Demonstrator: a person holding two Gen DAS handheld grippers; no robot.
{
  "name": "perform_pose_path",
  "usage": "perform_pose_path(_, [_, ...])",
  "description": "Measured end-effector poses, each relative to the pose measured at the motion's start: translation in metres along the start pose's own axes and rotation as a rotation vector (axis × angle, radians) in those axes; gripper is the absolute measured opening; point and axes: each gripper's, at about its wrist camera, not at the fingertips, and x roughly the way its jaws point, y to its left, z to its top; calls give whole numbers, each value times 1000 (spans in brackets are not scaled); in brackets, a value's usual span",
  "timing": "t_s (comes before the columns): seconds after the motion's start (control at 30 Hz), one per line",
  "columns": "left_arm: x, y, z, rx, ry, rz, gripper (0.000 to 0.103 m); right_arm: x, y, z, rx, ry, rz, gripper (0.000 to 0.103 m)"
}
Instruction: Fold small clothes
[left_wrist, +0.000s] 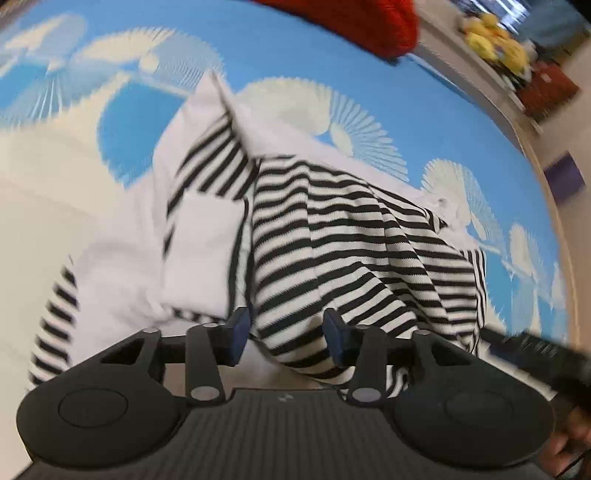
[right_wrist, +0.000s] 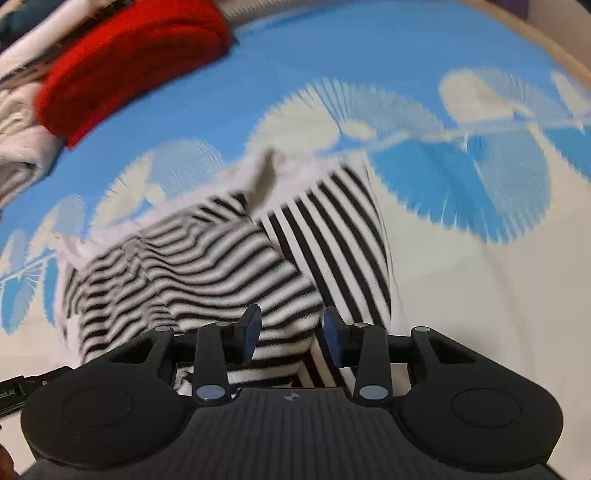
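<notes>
We see the striped garment (left_wrist: 332, 240) lying rumpled on the blue-and-white patterned surface (left_wrist: 277, 48); our left claw (left_wrist: 286, 334) stands parted over a fold, pads clear; our right claw (right_wrist: 291, 334) straddles striped cloth, grip uncertain; red garment (right_wrist: 129, 66) lies far.

A home: patterned blue bedsheet (left_wrist: 280, 48), piled clothes (right_wrist: 22, 122) beside it

A black-and-white striped garment (left_wrist: 332, 236) lies rumpled on the blue bedspread (left_wrist: 280, 48) with its white leaf print, away from the bed's edges. Its knit is bunched into loose folds, stripes running in several directions. Plain white fabric shows along one side, where a flap is turned over.
</notes>
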Motion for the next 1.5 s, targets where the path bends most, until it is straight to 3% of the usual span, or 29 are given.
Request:
perform_pose_path(0.1, [14,-9,-1,-57,11,-10,63,16,-1,-1,37,38,-24,46])
perform_pose_path(0.27, [26,-10,-8,-125,45,-7,61,34,12,-4,-11,43,-88,46])
perform_pose_path(0.3, [23,-11,-9,-119,41,-10,57,36,11,-5,-7,39,-109,45])
perform_pose_path(0.37, [25,-17,-6,-71,25,0,35,38,9,-8,12,40,-121,44])
perform_pose_path(0.4, [25,-20,-6,-34,19,16,15,38,8,-8,21,38,-116,40])
perform_pose_path(0.43, [23,-22,-5,7,13,35,6,38,7,-8,29,34,-109,35])
perform_pose_path(0.5, [16,-27,-4,84,-17,51,4,38,7,-6,43,26,-98,13])
perform_pose_path(0.57, [8,-32,-3,147,-58,57,3,34,10,-4,34,6,-93,4])
perform_pose_path(0.6, [3,-34,-1,177,-88,54,3,31,12,-2,34,-5,-83,3])
perform_pose_path(0.7, [-17,-32,7,174,-191,-12,2,5,14,6,70,-100,6,3])
perform_pose_path(0.83, [-56,-28,16,174,-396,-148,2,-59,12,15,106,-344,163,3])
perform_pose_path(0.9, [-60,-23,18,163,-404,-171,2,-76,9,12,97,-406,169,3])
perform_pose_path(0.97, [-48,-13,21,131,-310,-127,2,-67,3,6,125,-332,122,3])
perform_pose_path(1.03, [-22,5,23,61,-143,-27,2,-39,-2,-2,144,-155,69,3])
perform_pose_path(1.13, [-3,29,21,-49,-17,-8,2,3,-12,-21,232,87,62,3])
perform_pose_path(1.3, [-13,22,25,32,-24,-5,4,6,7,-20,123,98,51,3])
perform_pose_path(1.37, [-12,21,25,32,-6,3,11,6,8,-15,89,116,44,6])
perform_pose_path(1.43, [-13,27,28,11,4,-3,29,6,7,-13,71,121,11,9])
perform_pose_path(1.5, [-20,38,34,-48,-13,-24,33,0,3,-12,89,89,-11,24])
